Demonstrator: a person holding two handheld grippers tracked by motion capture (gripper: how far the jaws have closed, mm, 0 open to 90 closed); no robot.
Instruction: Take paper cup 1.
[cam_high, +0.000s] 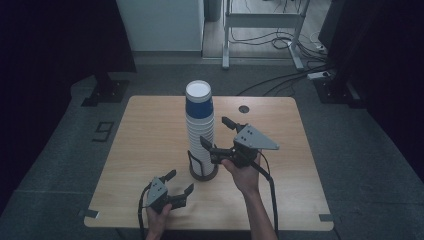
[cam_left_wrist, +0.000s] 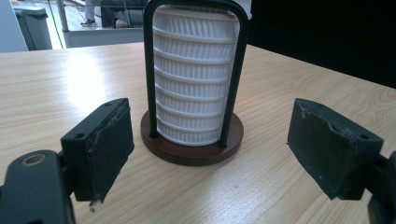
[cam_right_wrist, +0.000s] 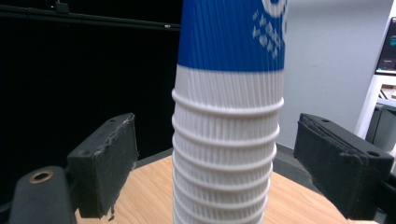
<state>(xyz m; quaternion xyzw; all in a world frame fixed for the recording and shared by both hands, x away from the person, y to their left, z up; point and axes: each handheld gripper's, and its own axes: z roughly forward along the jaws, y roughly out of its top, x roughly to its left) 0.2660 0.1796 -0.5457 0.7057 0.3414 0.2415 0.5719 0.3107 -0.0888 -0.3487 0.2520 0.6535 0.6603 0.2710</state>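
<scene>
Tall stack of ribbed white paper cups (cam_high: 200, 127), topmost blue, upright in black wire holder on round brown base (cam_high: 203, 172), mid-table. Right gripper (cam_high: 214, 134) spread around stack, pads apart from it. Left gripper (cam_high: 178, 182) spread, empty, near base.

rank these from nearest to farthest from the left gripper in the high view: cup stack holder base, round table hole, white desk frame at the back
1. Holder base, just up-right of the left gripper.
2. Round table hole, near the table's far edge.
3. White desk frame, on the floor beyond the table.
</scene>
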